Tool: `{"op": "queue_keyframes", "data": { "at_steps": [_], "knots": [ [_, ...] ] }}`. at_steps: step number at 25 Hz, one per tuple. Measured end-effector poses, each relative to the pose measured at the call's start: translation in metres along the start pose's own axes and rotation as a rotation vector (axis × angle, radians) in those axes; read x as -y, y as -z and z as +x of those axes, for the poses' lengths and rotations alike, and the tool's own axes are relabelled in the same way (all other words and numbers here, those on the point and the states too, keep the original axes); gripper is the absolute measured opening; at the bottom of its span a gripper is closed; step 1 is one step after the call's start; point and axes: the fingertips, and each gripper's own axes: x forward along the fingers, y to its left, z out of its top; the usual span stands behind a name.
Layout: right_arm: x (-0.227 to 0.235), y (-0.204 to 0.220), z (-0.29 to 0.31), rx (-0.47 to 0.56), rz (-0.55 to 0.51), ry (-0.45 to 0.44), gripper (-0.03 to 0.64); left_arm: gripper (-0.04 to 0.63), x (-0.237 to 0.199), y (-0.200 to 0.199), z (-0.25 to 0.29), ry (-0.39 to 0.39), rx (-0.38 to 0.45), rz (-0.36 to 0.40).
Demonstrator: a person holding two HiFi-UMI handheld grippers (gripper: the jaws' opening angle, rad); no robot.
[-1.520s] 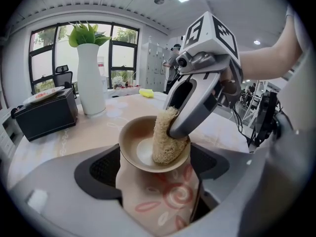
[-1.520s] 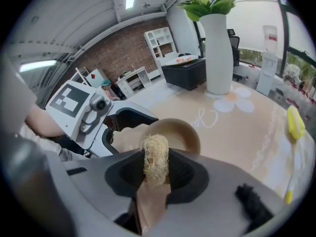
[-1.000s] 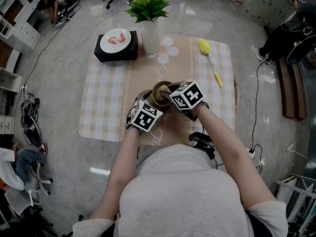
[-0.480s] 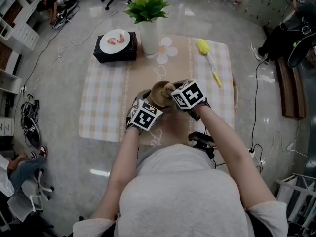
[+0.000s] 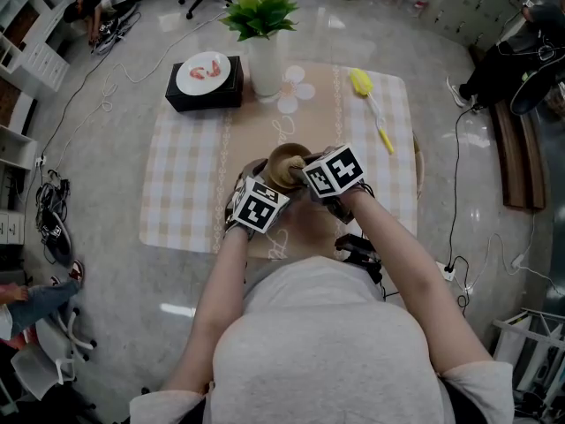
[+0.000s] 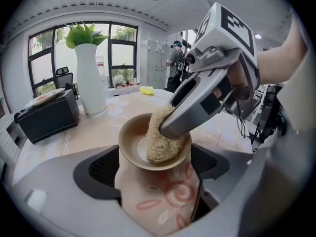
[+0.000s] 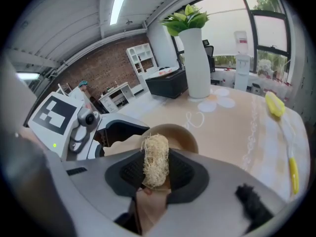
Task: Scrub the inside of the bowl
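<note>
Two grippers: both are engaged, and their marker cubes sit side by side over the near middle of the table in the head view.
Left gripper (image 6: 157, 174): the jaws are closed on the outside of the bowl (image 6: 129, 139), with one pad against each side of its wall.
Right gripper (image 7: 155, 171): the jaws are clamped on a pale fibrous scrubber (image 6: 155, 143), which stands out past the jaw tips.
Bowl: it is tan inside with a paler floor, and pinkish outside with red swirls. Its mouth is turned up and away from the left gripper's camera. It is above the beige centre strip of the checked tablecloth (image 5: 190, 175). Whether it rests on the cloth cannot be told.
Scrubber: the lower end is inside the bowl, touching the inner wall and floor on the right gripper's side.
Far side of table: a white vase (image 5: 267, 64) with green leaves stands there, with a black box (image 5: 205, 97) carrying a white plate (image 5: 207, 71) just beside it.
Right part of cloth: a yellow brush (image 5: 375, 109) lies well apart from the bowl.
</note>
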Motion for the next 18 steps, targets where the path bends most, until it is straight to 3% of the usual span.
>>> {"op": "queue_keyframes", "data": {
  "at_steps": [6,12,18],
  "knots": [
    [-0.005,-0.001,-0.004,0.066,0.062,-0.043,0.107,0.474,-0.004,-0.022,-0.013,-0.002,0.115,-0.033],
    [-0.012,-0.016,-0.016,0.154,0.078,-0.091,0.107,0.489,-0.006,-0.031,-0.024,-0.004,0.141,-0.019],
    [-0.013,-0.032,-0.038,0.232,0.063,-0.077,0.107,0.489,-0.003,-0.037,-0.034,-0.015,0.155,0.009]
  ]
}}
